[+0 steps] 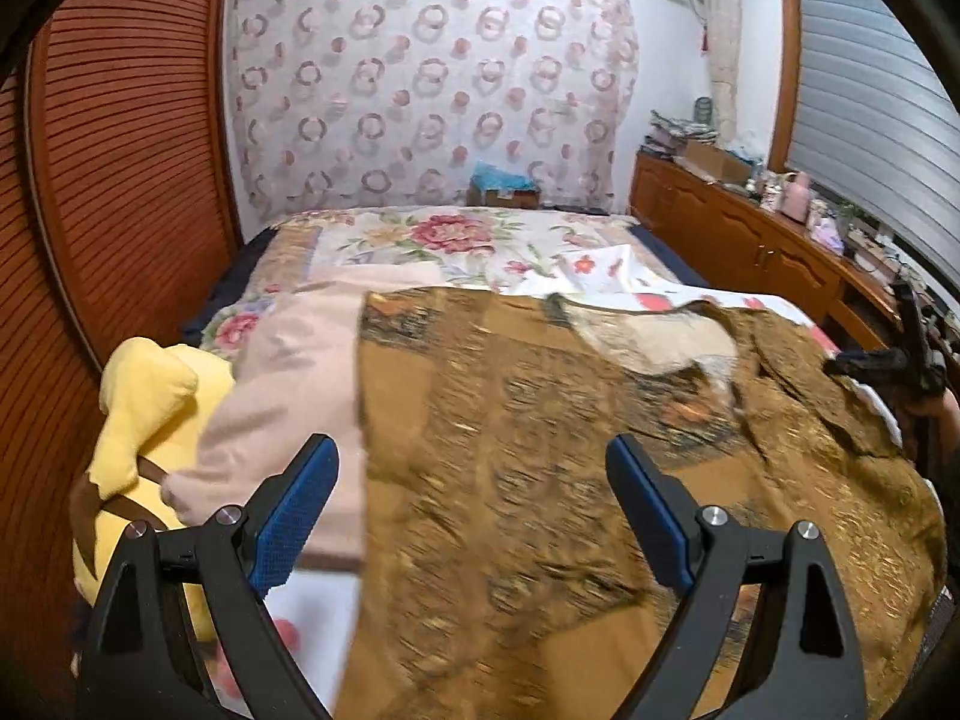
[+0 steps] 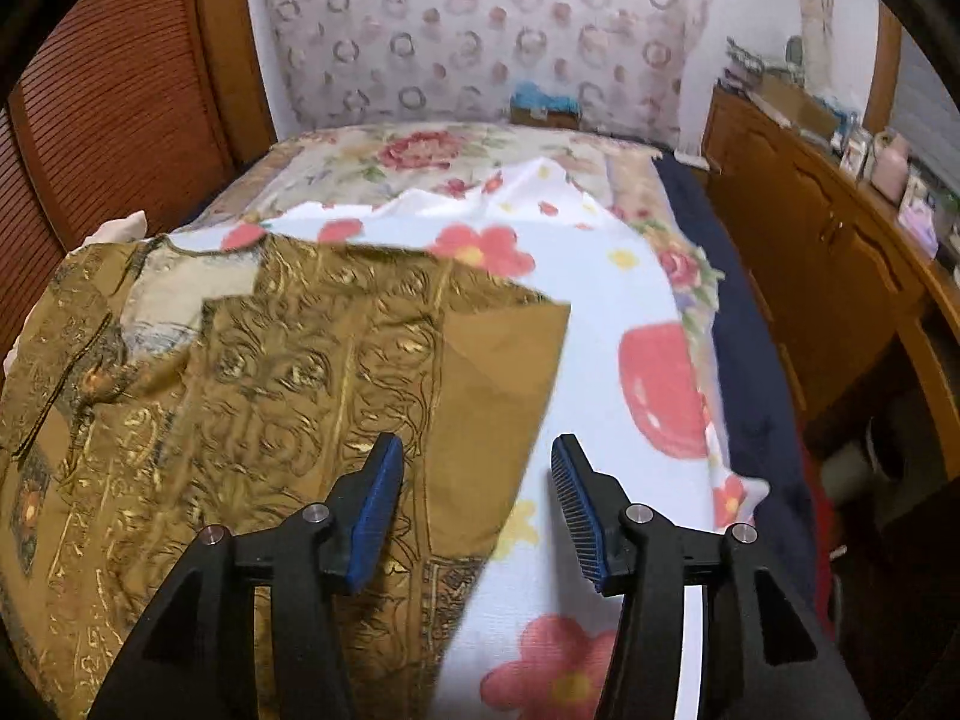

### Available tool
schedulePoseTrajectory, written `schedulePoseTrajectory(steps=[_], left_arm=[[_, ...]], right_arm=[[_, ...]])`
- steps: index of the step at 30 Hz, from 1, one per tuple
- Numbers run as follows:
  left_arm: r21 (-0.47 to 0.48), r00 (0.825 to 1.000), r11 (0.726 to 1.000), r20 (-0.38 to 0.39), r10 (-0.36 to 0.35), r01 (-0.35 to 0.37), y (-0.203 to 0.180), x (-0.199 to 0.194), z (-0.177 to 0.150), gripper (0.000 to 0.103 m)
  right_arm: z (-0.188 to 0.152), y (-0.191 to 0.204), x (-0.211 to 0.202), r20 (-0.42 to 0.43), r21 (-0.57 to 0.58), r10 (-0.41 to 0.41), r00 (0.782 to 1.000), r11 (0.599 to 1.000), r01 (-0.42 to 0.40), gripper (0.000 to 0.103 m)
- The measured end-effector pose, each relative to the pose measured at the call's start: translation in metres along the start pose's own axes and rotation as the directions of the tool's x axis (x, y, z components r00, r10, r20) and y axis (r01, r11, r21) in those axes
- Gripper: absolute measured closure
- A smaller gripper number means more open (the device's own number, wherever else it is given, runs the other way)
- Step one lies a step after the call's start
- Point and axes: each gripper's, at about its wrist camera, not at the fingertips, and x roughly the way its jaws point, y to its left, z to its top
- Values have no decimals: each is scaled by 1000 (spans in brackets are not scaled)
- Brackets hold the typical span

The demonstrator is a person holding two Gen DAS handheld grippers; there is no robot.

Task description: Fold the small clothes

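A brown and gold patterned garment [image 1: 540, 420] lies spread on the bed, its right side folded over so a plain brown flap [image 2: 504, 360] shows. My left gripper [image 1: 471, 450] hangs above the garment's left part, jaws wide open and empty. My right gripper [image 2: 477, 444] hovers over the garment's [image 2: 270, 360] right edge, open, with nothing pressed between its blue pads [image 2: 378, 498]. The black frame at the right edge of the left wrist view looks like the right gripper [image 1: 900, 354].
Under the garment lies a white blanket with red flowers [image 2: 600, 300]. A pink cloth [image 1: 288, 390] and a yellow item [image 1: 150, 408] lie to the left. A floral bedspread [image 1: 450, 234] covers the far bed. A wooden cabinet [image 2: 810, 240] stands right, louvred doors [image 1: 120, 150] left.
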Motion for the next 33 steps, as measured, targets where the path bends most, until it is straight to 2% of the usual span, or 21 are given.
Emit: schedulePoseTrajectory(steps=[6,12,15,17,20,25,33], left_arm=[[-15,999,1000,-48,22,-23,27,24,15,12],[-38,997,999,-81,-20,17,41,50,26,13],[-50,994,997,-84,-63,59,46,60,31,21],[-55,993,997,-98,-59,54,49,69,34,33],[-63,991,997,-124,-46,38,54,84,38,39],[-94,985,995,-166,-43,28,63,106,46,46],[-100,981,994,-184,-57,39,62,121,61,55]], right_arm=[[-1,1,7,15,-9,-24,1000,1000,25,49],[-6,0,0,23,-6,-33,999,999,33,44],[-8,-4,-5,21,-1,-37,999,999,37,41],[-8,-4,-5,21,0,-38,999,999,38,41],[-8,-5,-6,21,1,-40,999,999,40,40],[-9,-7,-7,22,3,-36,999,999,36,39],[-9,-9,-8,21,1,-42,999,999,42,38]])
